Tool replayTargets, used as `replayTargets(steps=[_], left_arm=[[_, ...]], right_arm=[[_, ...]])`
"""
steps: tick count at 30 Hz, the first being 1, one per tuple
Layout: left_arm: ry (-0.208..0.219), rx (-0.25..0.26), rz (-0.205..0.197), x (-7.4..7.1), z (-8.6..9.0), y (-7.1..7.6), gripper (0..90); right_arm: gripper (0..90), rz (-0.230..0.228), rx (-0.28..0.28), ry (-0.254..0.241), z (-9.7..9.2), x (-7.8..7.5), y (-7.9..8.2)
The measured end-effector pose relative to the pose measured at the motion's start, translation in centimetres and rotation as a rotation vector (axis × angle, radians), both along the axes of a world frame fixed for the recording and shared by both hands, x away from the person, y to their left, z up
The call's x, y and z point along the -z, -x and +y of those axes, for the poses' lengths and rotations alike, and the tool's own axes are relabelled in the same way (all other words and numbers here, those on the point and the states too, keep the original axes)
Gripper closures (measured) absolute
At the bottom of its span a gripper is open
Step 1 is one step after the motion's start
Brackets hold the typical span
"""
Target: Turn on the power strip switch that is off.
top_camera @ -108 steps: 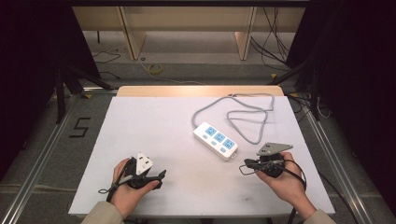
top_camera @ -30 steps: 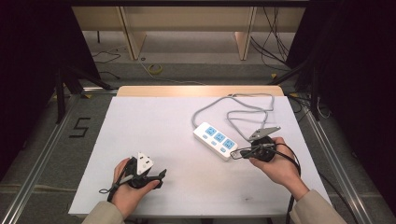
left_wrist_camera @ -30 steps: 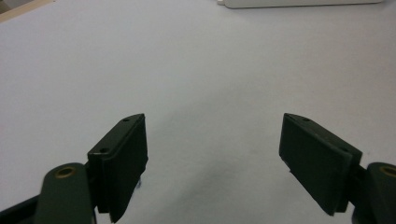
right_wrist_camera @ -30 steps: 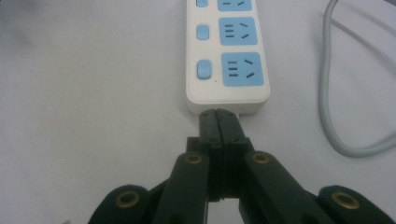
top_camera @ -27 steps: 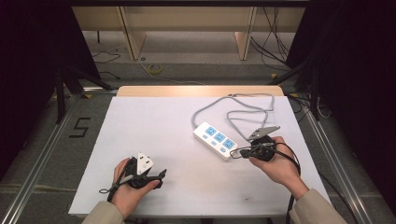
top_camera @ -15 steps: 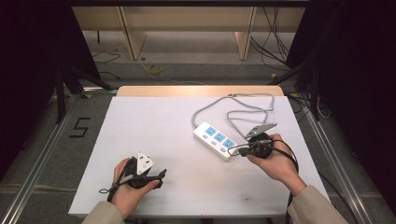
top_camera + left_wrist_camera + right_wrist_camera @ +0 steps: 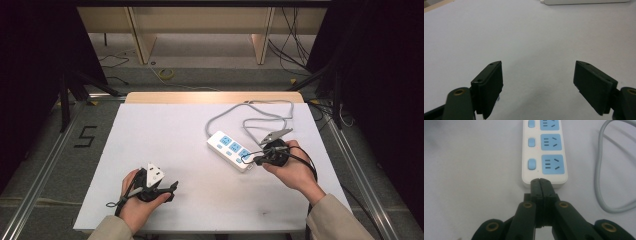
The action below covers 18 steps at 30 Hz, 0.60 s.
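At centre right of the high view, the right gripper (image 7: 540, 180), jaws pressed together and empty, meets the white power strip's (image 7: 544, 150) near end; a careless nudge could skew it toward its grey cord (image 7: 602, 170).

On the table (image 7: 165, 130): 1 white power strip (image 7: 233, 150) with 3 blue sockets and 3 switches, 1 grey cable (image 7: 250, 107); 2 grippers were present.
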<state>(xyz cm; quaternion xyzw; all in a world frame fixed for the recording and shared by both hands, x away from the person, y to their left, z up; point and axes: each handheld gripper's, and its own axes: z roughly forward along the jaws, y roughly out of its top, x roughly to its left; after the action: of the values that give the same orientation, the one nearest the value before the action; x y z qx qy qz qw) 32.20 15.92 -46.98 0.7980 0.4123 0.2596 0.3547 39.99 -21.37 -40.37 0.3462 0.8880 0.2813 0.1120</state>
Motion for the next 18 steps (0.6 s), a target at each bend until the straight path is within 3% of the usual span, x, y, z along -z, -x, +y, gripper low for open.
replayTargets(steps=[18], left_arm=[[-0.001,0.000,-0.002,0.03,-0.05,-0.01,23.5]], right_arm=[[90.0,0.003,-0.013,0.015,0.60,-0.45,-0.71]])
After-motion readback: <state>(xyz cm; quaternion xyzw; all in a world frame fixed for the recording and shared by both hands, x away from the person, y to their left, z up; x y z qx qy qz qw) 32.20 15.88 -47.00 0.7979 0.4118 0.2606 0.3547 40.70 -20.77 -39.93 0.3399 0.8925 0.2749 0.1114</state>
